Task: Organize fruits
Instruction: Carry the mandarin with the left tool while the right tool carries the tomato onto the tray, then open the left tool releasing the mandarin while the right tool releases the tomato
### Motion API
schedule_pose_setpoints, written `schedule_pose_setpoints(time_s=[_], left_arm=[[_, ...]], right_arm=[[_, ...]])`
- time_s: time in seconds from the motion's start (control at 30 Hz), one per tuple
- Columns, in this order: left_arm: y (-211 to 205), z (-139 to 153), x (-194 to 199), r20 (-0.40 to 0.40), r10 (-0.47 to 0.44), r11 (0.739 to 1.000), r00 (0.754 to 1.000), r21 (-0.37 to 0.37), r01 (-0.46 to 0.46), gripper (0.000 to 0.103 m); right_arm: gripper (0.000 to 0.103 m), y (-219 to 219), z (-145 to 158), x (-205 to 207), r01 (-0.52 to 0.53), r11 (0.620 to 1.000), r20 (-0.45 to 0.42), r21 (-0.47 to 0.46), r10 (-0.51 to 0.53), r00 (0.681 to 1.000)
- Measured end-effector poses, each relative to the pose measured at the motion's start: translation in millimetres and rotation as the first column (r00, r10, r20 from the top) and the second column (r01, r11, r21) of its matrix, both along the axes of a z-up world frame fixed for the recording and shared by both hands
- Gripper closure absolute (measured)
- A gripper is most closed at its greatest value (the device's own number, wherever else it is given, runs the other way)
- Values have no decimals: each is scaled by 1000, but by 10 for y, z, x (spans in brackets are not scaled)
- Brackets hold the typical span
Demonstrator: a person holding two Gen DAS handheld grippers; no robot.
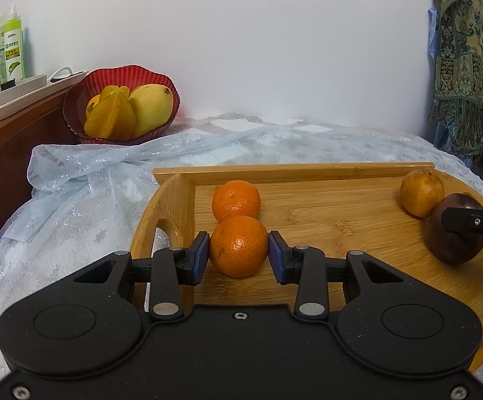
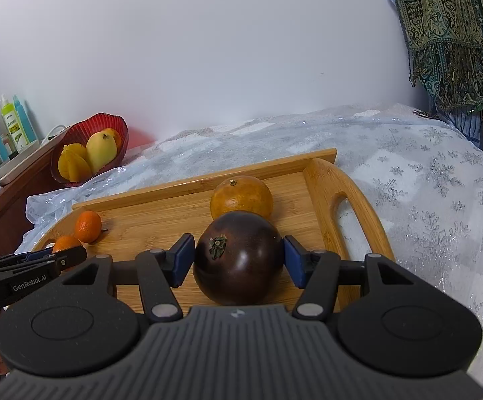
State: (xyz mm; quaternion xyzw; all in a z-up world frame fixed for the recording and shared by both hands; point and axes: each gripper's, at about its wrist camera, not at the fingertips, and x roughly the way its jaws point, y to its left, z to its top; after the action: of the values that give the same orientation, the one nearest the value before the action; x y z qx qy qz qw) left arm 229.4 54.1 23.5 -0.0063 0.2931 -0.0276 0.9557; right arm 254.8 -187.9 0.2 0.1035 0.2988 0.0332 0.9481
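Blue pads of my left gripper (image 1: 238,257) pinch the tangerine (image 1: 238,246), right gripper (image 2: 239,260) clamps the dark fruit (image 2: 238,256); I lift both straight up, then toward the bowl (image 1: 74,100) at ten o'clock.

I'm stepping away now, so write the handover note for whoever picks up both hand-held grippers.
Left hand-held gripper: shut on the near tangerine, on the wooden tray.
Right hand-held gripper: shut on the dark round fruit, also on the tray.
Second tangerine and a dull orange sit on the tray.
Red bowl already holds a mango and a starfruit.
Left: four fruits on the tray to sort.
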Motion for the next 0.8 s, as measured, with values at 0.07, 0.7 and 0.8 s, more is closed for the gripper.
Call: schedule_pose_setpoints(time_s=[0.07,0.7,0.8], left_arm=[[-7,-1,-2,1,-1,1000,1000,4,1,67],[57,-18,-40,-24,2,999,1000,-43,-3,44],[33,-8,-67,-26,-14,999,1000,-43,13,33]], right_arm=[[42,-5,-2,0,1,1000,-1,1,-1,1000],[22,-18,-45,-32,24,1000,-25,9,-24,999],[19,-12,-43,-37,20,1000,-29,15,-20,999]])
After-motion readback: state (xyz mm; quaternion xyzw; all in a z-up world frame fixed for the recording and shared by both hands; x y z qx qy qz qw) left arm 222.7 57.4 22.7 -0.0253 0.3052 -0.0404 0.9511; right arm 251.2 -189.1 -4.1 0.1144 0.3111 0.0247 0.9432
